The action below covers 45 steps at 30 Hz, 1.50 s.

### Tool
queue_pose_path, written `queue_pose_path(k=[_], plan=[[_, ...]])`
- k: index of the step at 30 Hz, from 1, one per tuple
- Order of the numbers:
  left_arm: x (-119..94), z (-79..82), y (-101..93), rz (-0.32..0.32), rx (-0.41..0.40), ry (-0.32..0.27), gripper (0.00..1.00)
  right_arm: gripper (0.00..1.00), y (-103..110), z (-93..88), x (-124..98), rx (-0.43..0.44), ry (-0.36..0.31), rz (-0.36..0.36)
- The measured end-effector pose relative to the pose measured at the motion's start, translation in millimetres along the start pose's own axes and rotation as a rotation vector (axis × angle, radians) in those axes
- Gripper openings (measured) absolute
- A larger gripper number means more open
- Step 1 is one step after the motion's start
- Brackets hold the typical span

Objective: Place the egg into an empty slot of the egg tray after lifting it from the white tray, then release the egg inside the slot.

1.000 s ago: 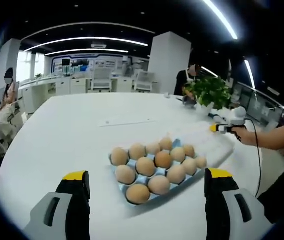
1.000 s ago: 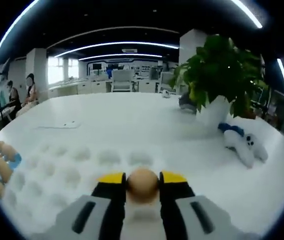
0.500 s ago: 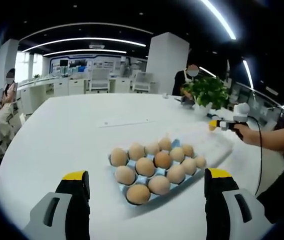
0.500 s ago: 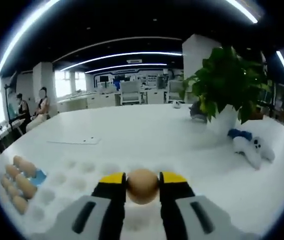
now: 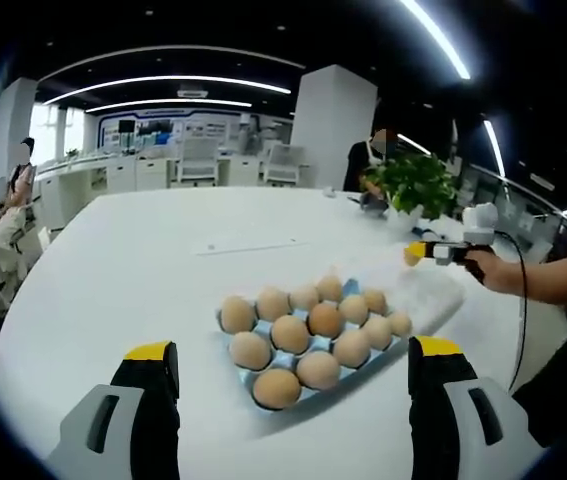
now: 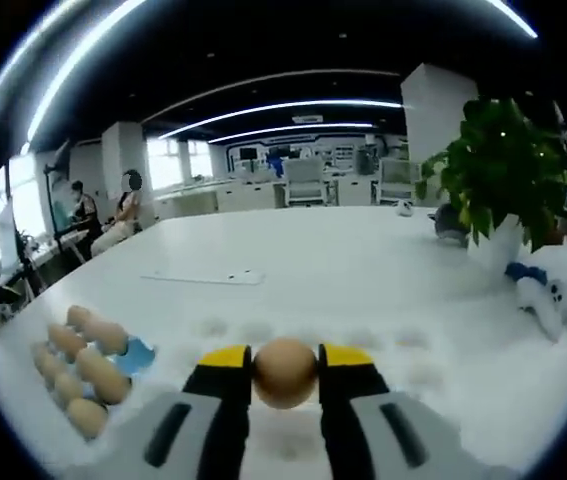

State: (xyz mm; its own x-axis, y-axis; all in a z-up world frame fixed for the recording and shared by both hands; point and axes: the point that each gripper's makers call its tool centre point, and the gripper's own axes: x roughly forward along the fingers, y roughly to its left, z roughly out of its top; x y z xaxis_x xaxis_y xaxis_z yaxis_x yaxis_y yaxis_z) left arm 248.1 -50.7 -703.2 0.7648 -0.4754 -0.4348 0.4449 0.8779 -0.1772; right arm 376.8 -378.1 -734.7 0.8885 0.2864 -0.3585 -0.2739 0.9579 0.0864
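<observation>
Egg [image 6: 284, 372]: clamped between my right gripper [image 6: 284, 374] jaws at their yellow tips, held in the air over the white tray [image 6: 403, 350].
Left gripper [image 5: 288, 365]: my jaws stand wide apart, holding nothing, touching nothing.
Egg tray [image 5: 308, 340]: blue, full of brown eggs, on the white counter [image 5: 143, 260]; at 8 o'clock in my right gripper view.
Plant [image 6: 503, 175]: at 2 o'clock, well apart.

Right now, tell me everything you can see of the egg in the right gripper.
The egg is light brown, smooth and matte, with no crack visible. The right gripper is shut on it, yellow-tipped jaws pressing its two sides, nothing else touching it. It is held off the table, above the white tray. In the left gripper view it is a small blurred spot beyond the blue egg tray.
</observation>
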Motion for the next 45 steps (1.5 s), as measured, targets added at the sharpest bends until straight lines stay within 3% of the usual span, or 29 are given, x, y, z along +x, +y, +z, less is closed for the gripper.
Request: queue_pose_path(k=[8, 18, 30, 45], plan=[[1, -0.4, 1.1, 0.000, -0.004, 0.002, 0.96, 0.25, 56, 3.4, 19, -0.032, 0.002, 0.146], [0, -1.7, 2.2, 0.004, -0.007, 0.004, 0.96, 0.25, 112, -1.6, 45, -0.055, 0.026, 0.274], [-3, -5.1, 4.6, 0.010, -0.015, 0.011, 0.95, 0.26, 136, -20.3, 60, -0.063, 0.088, 0.344], [-1, -6.0, 4.4, 0.006, -0.020, 0.011, 0.95, 0.26, 139, -37.7, 62, -0.025, 0.158, 0.387]])
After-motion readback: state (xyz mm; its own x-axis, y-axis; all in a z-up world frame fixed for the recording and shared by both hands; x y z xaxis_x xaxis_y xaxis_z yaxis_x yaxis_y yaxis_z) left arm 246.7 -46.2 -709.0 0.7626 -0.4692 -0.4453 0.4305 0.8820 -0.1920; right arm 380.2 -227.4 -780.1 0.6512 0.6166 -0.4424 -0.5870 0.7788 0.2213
